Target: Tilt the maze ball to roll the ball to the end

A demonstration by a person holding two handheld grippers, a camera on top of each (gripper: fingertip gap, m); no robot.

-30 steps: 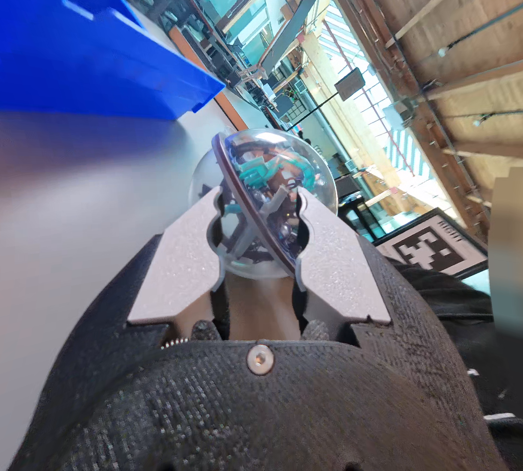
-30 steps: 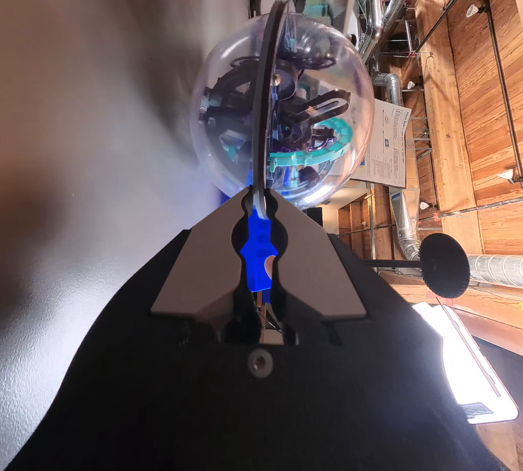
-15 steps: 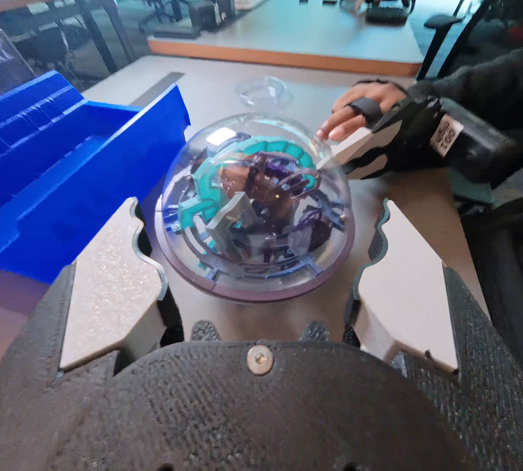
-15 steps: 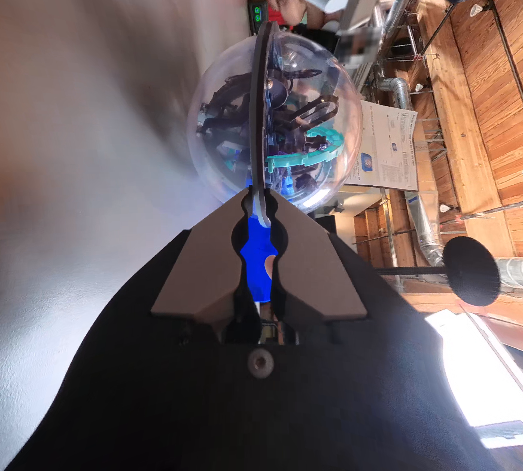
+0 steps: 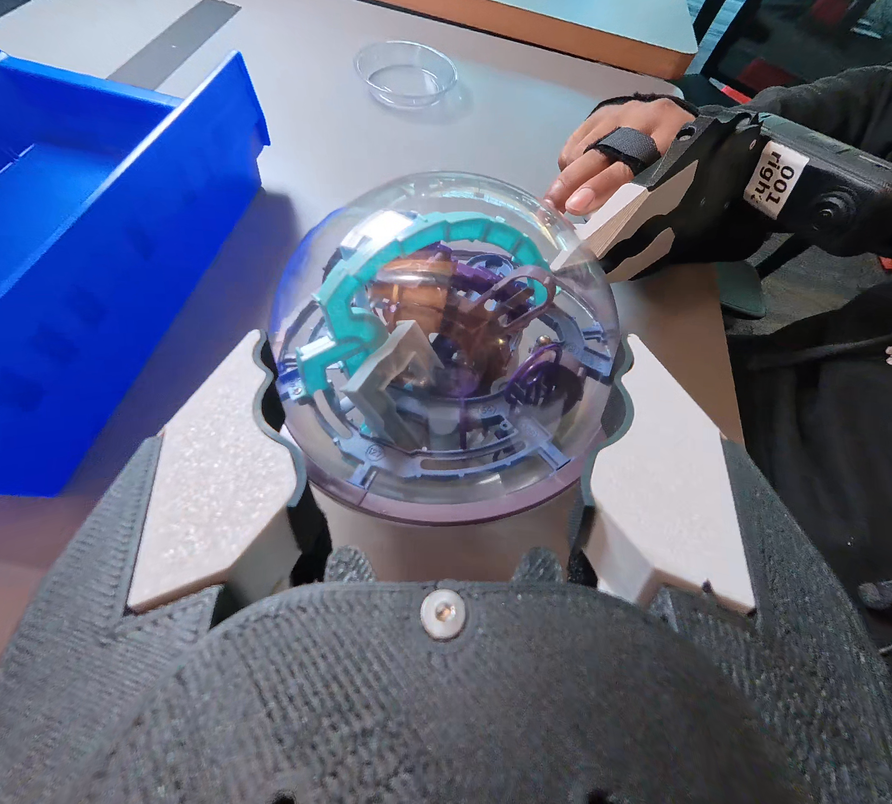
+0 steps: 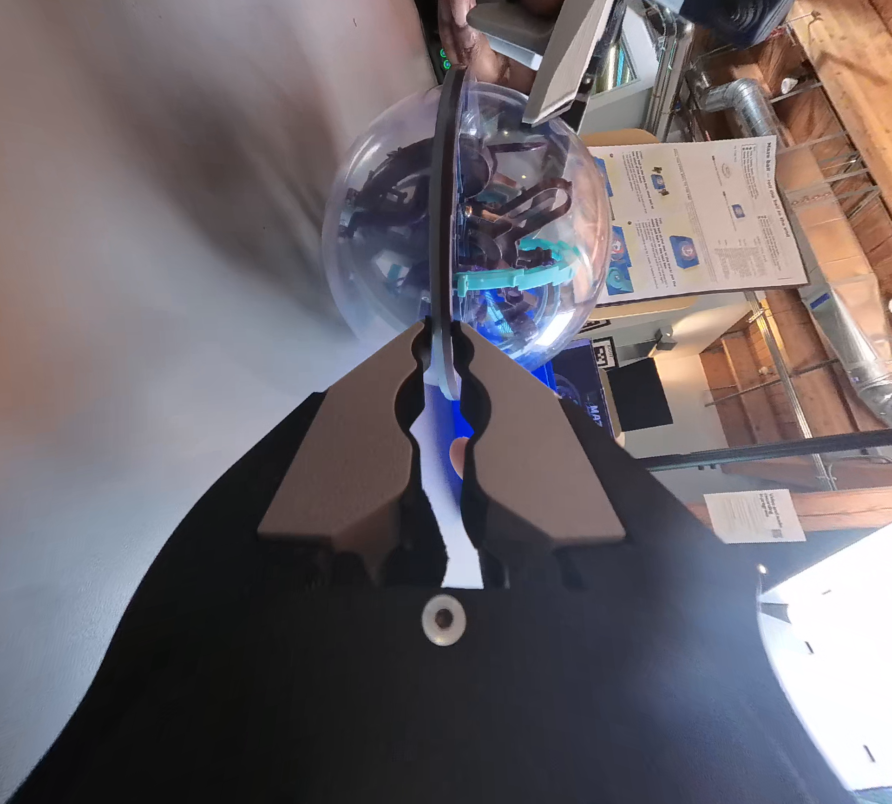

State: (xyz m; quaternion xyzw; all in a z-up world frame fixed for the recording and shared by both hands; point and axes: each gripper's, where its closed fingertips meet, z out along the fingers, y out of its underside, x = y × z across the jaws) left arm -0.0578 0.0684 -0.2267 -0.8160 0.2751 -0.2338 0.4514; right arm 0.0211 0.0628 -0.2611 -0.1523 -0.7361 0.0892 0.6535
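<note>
Progress: clear plastic maze sphere with teal, purple and brown tracks inside (image 5: 441, 336) on grey bench (image 5: 309, 71), just beside blue plastic bin (image 5: 101, 245). Right tool (image 6: 441, 336) pinches sphere's dark equator rim. Left tool (image 5: 441, 375) spread wide, fingers flanking sphere; contact unclear. Small metal ball (image 5: 545, 339) apparently on track near rim. Judgement: tilting under way, end not yet reached.

Hidden: track finish point not identifiable; lower hemisphere obscured by rim. Clear shallow dish (image 5: 406, 73) well apart behind. Right wrist view rotated, bench blurred.

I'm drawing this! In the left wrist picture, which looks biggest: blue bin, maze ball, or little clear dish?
1. blue bin, though partly cut off
2. maze ball, closer to the camera, so maybe flattered
3. clear dish, clearly smallest, but farthest away
</note>
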